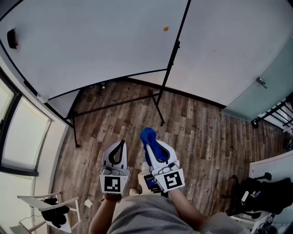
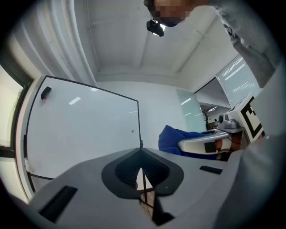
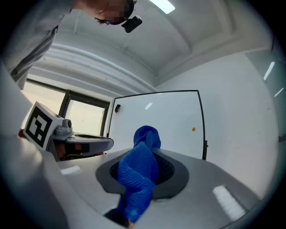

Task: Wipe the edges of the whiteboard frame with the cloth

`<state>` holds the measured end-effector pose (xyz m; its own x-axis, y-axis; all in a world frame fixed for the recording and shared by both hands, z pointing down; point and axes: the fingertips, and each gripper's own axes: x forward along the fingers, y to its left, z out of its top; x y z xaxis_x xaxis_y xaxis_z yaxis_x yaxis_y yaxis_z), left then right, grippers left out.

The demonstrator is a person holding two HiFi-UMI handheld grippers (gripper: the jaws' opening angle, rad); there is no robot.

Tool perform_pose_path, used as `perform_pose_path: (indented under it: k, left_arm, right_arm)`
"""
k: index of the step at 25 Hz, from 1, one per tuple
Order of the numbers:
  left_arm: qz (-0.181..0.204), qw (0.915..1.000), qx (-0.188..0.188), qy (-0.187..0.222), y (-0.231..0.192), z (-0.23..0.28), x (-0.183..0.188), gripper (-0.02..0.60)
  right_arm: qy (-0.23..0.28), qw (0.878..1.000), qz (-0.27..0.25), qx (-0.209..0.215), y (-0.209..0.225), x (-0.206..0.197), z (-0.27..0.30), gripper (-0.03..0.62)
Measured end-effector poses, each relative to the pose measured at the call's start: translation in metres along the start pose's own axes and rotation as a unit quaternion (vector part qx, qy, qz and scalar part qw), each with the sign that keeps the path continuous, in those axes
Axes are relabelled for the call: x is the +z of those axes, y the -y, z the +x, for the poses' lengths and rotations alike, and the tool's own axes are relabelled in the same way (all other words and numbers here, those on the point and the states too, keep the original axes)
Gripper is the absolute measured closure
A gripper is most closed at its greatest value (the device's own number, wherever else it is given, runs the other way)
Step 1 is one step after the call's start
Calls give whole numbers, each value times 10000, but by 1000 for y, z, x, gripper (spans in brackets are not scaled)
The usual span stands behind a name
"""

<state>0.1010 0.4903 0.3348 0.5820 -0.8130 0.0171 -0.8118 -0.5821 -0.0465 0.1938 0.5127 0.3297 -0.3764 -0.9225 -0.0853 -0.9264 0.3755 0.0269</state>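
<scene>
Now | left claw (image 1: 122, 143) clenched, empty | right claw (image 1: 151, 145) grips cloth (image 1: 147, 135) | both low, aimed at whiteboard (image 1: 91, 41)

An office or meeting room, plain and sparsely furnished.
A large whiteboard (image 1: 91, 41) on a black stand fills one side, with a dark eraser (image 1: 12, 39) and a small orange magnet (image 1: 165, 29) stuck to it. Behind it runs a bare white wall (image 1: 219, 45), and to the right is a frosted glass door (image 1: 265, 87) with a metal handle. The floor (image 1: 201, 132) is wood-look planks. A tall dark-framed window (image 1: 20, 137) lets in daylight at the left, a pale chair (image 1: 50, 208) stands below it, and a black bag (image 1: 261, 194) sits near the right edge. A strip light (image 3: 163, 5) glows on the white ceiling.
</scene>
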Motion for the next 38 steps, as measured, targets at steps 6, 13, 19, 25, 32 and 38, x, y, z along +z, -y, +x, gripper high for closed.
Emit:
perform_pose_path:
  k: [6,13,19,25,32,38]
  left_arm:
    - [1,9999,-8,-112,8,80,2,574]
    - [89,9994,-61,-330,12,155,-8,574]
    - [2,9991,173,-399,-10,189,-26,574]
    - [-35,9990,149,-426,-47,235,-32,574]
    - [-286,9988,-268,-300,-93,293,-44,574]
    - [-274,9959,-796,-328,-124,340,-47,574]
  right_arm:
    - [-4,9997,249,29,80,-8,27,499]
    - [-219,9989,347,-238,167,-31,60,499]
    - [-517,9982,283,-112,207,-52,92,497]
    - [-745,9970,193,-22,223,-69,143,497]
    - [-988,9947,238,-136,231,-91,213,497]
    - [-1152,9909,389,-586,264,-109,269,497]
